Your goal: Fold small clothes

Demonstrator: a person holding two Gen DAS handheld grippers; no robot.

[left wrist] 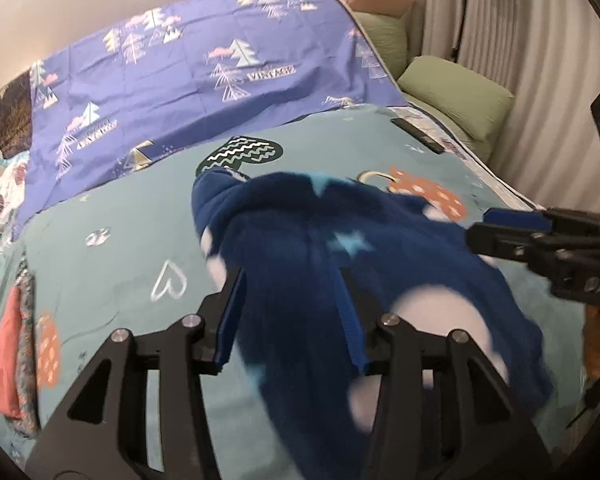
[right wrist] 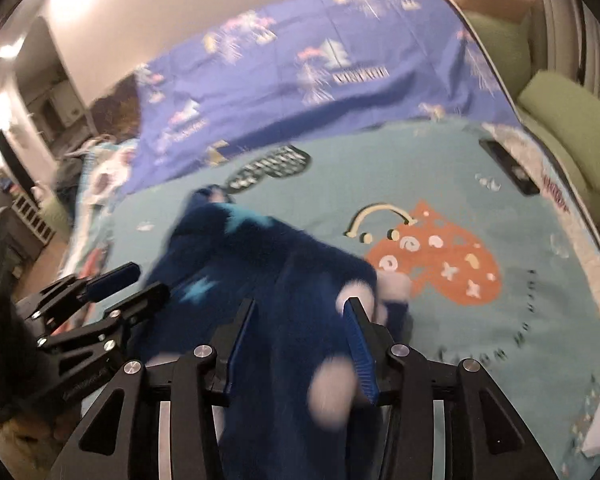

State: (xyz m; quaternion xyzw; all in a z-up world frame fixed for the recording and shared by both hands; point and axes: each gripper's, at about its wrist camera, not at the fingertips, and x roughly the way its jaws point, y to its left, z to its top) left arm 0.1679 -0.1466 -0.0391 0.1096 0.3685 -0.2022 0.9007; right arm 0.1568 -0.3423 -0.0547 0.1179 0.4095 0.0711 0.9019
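A small dark blue fleece garment (left wrist: 340, 264) with pale stars and white spots hangs bunched over the teal bedsheet (left wrist: 120, 248). My left gripper (left wrist: 290, 280) has its blue-padded fingers around a fold of the garment, fabric filling the gap. My right gripper (right wrist: 300, 308) likewise has fabric of the same garment (right wrist: 260, 264) between its fingers. The right gripper also shows at the right of the left wrist view (left wrist: 512, 228), and the left gripper shows at the left of the right wrist view (right wrist: 136, 284). Both frames are motion-blurred.
A purple sheet (left wrist: 204, 64) with tree prints covers the far half of the bed. Green pillows (left wrist: 456, 92) lie at the far right by a curtain. A black remote (right wrist: 508, 166) lies near the right edge. Folded red and patterned clothes (left wrist: 12, 352) lie at the left.
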